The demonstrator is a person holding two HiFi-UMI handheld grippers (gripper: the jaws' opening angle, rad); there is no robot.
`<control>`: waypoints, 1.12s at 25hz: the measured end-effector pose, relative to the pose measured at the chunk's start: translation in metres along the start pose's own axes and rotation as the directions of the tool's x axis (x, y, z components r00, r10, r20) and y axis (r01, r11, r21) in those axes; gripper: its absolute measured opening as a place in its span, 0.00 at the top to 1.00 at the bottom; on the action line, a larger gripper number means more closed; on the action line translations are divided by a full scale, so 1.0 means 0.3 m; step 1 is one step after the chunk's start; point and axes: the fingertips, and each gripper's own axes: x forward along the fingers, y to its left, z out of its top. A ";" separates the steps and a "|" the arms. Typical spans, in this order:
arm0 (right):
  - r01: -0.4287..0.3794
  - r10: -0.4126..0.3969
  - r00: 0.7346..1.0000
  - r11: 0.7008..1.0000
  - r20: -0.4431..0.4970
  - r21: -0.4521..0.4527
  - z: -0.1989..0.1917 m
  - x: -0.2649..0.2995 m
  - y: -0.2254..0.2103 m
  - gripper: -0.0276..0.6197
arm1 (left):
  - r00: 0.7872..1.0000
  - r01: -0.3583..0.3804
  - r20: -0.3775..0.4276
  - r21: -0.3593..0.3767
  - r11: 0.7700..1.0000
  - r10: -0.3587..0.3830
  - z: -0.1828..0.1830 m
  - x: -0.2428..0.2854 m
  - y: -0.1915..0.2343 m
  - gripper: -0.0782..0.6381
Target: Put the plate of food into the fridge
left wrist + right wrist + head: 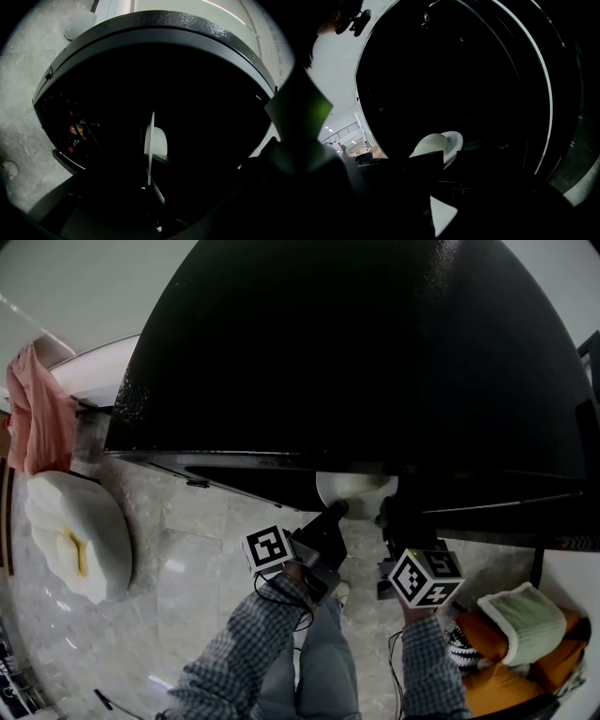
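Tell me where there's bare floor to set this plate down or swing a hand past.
Bare marble floor lies between the cushion and the left gripper, below the fridge front. Crowded: the right gripper sits tight beside the plate, and an orange and green pile fills the floor to its right.

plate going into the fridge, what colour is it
White. The plate shows best in the head view, pale against the dark around it.
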 end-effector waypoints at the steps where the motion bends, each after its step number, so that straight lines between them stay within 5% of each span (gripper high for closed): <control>1: 0.000 0.000 1.000 1.000 -0.003 -0.012 0.000 0.005 0.000 0.82 | 1.000 -0.001 0.005 -0.005 1.000 0.001 0.003 0.001 0.004 0.86; 15: 0.060 -0.071 0.996 0.982 -0.057 -0.180 0.009 0.022 -0.023 0.81 | 1.000 -0.025 0.019 0.003 1.000 0.025 0.018 0.038 0.033 0.86; 20: 0.031 -0.057 0.996 0.942 -0.067 -0.335 0.017 0.000 0.017 0.80 | 0.999 -0.045 0.018 0.021 0.999 0.044 0.026 0.041 0.049 0.86; 23: -0.002 -0.049 0.995 0.850 -0.083 -0.527 0.017 -0.014 0.076 0.80 | 1.000 -0.026 0.018 0.009 1.000 0.025 0.025 0.051 0.032 0.86; 28: -0.097 -0.062 0.986 0.540 -0.155 -0.836 -0.066 -0.012 0.161 0.80 | 0.999 -0.028 0.019 0.011 1.000 0.028 0.032 0.054 0.035 0.86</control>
